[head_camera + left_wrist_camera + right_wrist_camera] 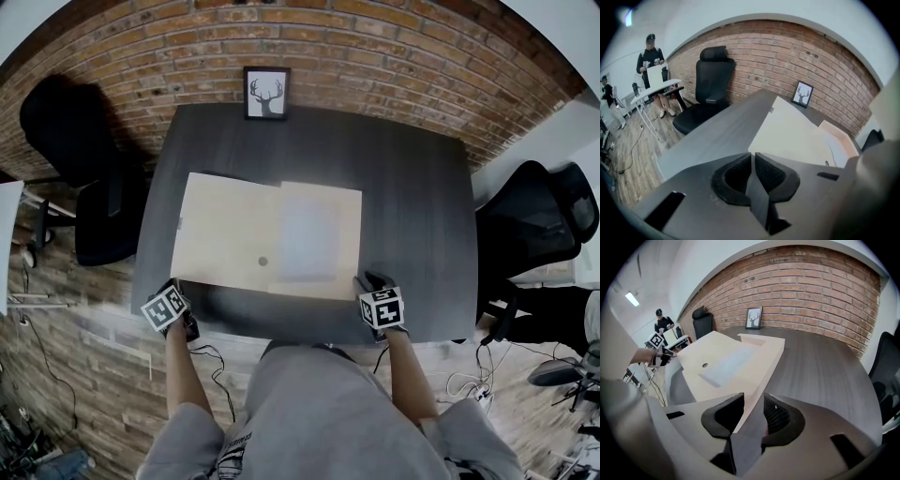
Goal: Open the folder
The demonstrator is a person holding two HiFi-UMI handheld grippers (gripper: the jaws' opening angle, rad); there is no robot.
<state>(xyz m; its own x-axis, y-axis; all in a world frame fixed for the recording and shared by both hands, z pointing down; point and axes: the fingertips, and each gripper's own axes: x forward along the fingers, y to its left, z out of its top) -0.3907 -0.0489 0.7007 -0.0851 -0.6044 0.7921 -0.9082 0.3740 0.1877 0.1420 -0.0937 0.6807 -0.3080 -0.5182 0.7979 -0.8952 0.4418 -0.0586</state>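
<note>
The person's bare left forearm (183,375) reaches toward eleven o'clock, the right forearm (410,375) toward twelve; the left tool (753,157) sits at eight o'clock in the head view, tilted downward, jaws together and empty; the right tool (751,401) sits at four o'clock, also tilted down, jaws apart with the corner of the folder (740,362) between them.

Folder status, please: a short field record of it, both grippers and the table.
folder: beige card folder, spread open on the dark wood-grain table
inside: pale sheet on its right half
left gripper: jaws together, empty, off the table's near left edge
right gripper: jaws apart, folder's near right corner between them
backdrop: framed deer picture at the table's far edge
</note>
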